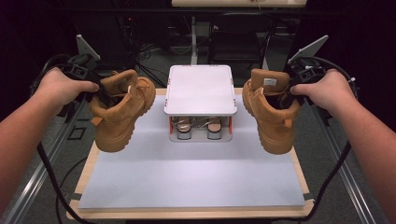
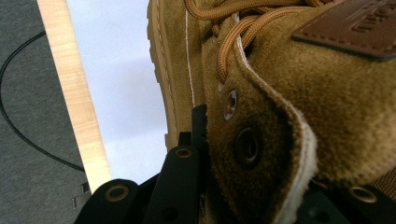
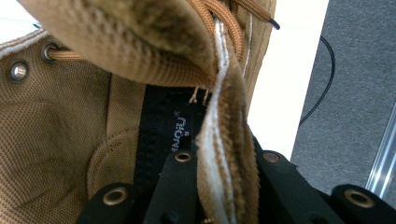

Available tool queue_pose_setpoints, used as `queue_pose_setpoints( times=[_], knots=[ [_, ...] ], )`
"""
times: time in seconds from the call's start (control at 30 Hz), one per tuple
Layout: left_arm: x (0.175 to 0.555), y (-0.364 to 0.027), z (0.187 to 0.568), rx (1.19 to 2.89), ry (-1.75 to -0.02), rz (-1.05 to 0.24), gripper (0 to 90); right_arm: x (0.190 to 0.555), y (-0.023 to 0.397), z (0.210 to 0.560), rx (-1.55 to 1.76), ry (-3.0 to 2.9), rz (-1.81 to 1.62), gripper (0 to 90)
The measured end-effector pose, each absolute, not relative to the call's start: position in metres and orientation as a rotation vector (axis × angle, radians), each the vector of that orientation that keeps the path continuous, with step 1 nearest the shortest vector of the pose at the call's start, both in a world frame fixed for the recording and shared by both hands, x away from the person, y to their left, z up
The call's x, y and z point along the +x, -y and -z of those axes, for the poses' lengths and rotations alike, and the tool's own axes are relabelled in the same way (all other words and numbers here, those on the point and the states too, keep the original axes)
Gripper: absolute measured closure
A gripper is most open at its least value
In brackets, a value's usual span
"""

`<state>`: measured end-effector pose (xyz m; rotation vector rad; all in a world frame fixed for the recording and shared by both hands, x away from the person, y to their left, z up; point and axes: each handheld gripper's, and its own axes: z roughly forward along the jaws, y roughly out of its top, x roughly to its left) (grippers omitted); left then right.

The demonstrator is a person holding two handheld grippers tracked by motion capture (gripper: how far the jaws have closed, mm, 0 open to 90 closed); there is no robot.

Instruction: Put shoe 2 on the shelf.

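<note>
Two tan suede lace-up boots hang above the table. My left gripper [image 1: 99,90] is shut on the collar of the left boot [image 1: 122,116], whose toe tilts down toward the mat. In the left gripper view one black jaw presses the outside of the eyelet flap of that boot [image 2: 299,93], and the left gripper [image 2: 252,158] has its other jaw hidden behind the leather. My right gripper [image 1: 293,92] is shut on the collar of the right boot [image 1: 273,122]. In the right gripper view the right gripper [image 3: 226,165] pinches the collar edge of the boot [image 3: 70,140] between both jaws.
A white box-like rack [image 1: 201,88] with a flat top stands at the back middle between the boots, small items on its lower shelf. A pale grey mat [image 1: 187,177] covers the wooden table [image 1: 88,168]. Metal rails run along both sides over dark floor.
</note>
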<state>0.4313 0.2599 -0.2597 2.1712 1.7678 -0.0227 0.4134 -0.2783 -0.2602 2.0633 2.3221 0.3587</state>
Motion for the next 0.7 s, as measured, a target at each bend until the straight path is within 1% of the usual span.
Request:
queue_pose_setpoints(
  times=[0.1,0.43,0.7],
  knots=[
    [0.434,-0.259,0.255,2.184,-1.760,0.015,84.1,0.415,0.279,0.256,2.054,-2.330,-0.356,84.2],
    [0.446,-0.262,0.253,2.117,-1.792,0.036,84.0,0.424,0.278,0.243,2.085,-2.286,-0.399,83.9],
    [0.463,-0.256,0.252,2.075,-1.847,0.033,83.8,0.441,0.271,0.244,2.112,-2.273,-0.371,83.7]
  ],
)
